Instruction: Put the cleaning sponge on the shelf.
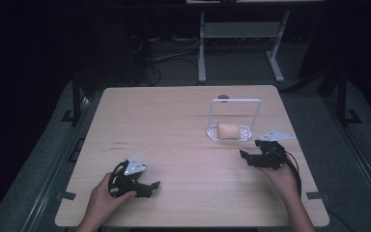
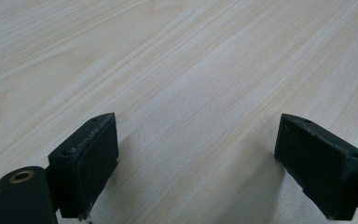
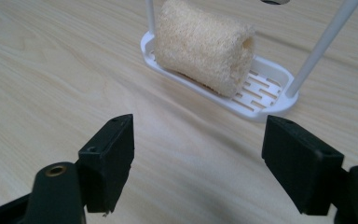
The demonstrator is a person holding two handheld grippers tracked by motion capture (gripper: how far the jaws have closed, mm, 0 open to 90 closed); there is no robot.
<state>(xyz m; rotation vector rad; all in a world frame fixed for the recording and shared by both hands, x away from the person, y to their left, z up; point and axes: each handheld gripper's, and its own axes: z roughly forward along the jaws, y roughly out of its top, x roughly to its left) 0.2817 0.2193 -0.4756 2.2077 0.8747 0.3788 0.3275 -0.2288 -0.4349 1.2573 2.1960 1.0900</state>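
beige sponge roll (image 1: pixel 228 130) lies on its side in a white slotted rack (image 1: pixel 244 136) with a tall wire loop, at the far right of the wooden worktop (image 1: pixel 174 121). right tongs (image 1: pixel 252 151) sit just short of it, released, jaws spread wide with nothing between, pointing at the roll (image 3: pixel 205 44). roll's long axis runs across the jaws' line, hollow end to the right in the right gripper view. left tongs (image 1: pixel 152 186) are well apart at the near left, also released over bare wood. right hand is clearly nearer, so the reach is likely its job.
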